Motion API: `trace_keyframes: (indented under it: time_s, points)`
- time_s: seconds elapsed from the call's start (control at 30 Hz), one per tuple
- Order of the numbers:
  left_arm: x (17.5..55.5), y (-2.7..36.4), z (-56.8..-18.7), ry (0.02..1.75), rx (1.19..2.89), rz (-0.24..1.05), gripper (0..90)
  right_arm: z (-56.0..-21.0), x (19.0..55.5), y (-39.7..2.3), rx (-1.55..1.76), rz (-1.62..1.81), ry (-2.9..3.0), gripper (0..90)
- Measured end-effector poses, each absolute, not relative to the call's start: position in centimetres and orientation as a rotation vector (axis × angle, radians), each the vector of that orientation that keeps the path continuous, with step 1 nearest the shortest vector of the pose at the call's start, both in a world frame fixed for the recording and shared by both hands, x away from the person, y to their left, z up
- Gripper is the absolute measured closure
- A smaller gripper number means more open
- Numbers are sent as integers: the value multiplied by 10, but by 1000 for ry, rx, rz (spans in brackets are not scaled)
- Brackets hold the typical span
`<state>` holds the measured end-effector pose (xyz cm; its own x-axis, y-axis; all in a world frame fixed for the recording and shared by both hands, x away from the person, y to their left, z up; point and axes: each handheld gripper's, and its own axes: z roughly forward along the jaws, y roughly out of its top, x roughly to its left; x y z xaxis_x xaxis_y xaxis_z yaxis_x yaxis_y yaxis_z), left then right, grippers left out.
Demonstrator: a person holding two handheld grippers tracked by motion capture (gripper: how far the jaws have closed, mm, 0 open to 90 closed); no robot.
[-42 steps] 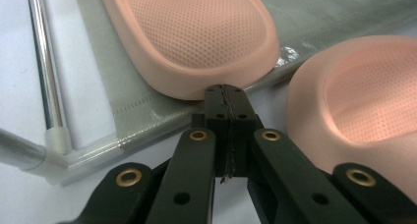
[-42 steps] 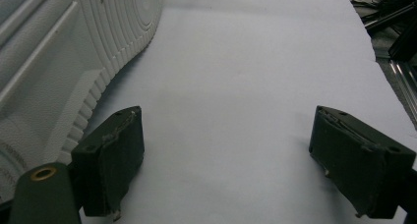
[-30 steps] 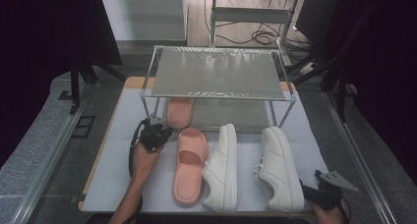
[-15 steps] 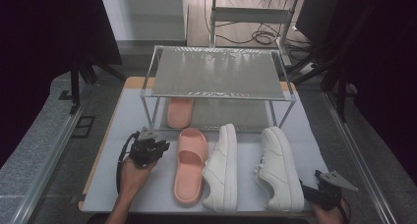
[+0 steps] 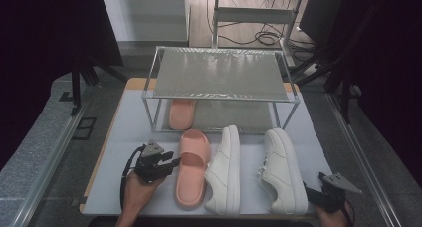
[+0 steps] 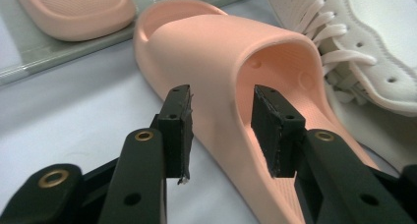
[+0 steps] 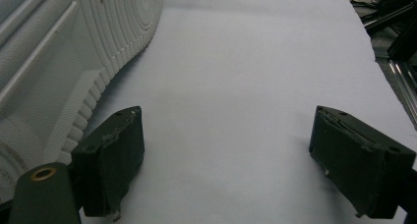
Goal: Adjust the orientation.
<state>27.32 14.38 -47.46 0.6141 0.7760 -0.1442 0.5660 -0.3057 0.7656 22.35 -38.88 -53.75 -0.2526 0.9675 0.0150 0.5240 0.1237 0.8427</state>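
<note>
A pink slide [image 5: 191, 170] lies on the white mat beside two white sneakers [image 5: 224, 170] [image 5: 283, 170]. A second pink slide [image 5: 181, 112] sits on the lower shelf of the metal rack [image 5: 219, 72]. My left gripper [image 5: 171, 163] is at the near slide's left side. Its jaws have just been opening. In the left gripper view, the gripper [image 6: 223, 128] straddles the side wall of the slide's [image 6: 231, 52] strap, and the pads do not press on it. My right gripper [image 5: 318, 194] rests open at the front right, with bare mat between its jaws [image 7: 226, 160], next to a sneaker sole [image 7: 59, 62].
The rack spans the back half of the mat [image 5: 129, 127], its legs standing just behind the shoes. A strip of mat lies left of the left gripper. Cables and dark stands surround the table.
My left gripper has drawn back from beside the rack toward the near edge and now sits at the near slide. Its jaws have spread. The right gripper has stayed put.
</note>
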Motion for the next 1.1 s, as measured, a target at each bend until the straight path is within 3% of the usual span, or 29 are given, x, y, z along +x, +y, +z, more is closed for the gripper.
trace_keyframes:
  time_s: [0.27,0.53,1.1]
  points:
    - [284,135,-485,1087,1999,305,640,-538,224,-389,1436,1026,1846,132]
    - [287,137,-481,1118,1982,312,760,-538,224,-389,1436,1025,1847,132]
    - [299,138,-471,1143,1981,405,834,-538,223,-389,1436,1025,1847,132]
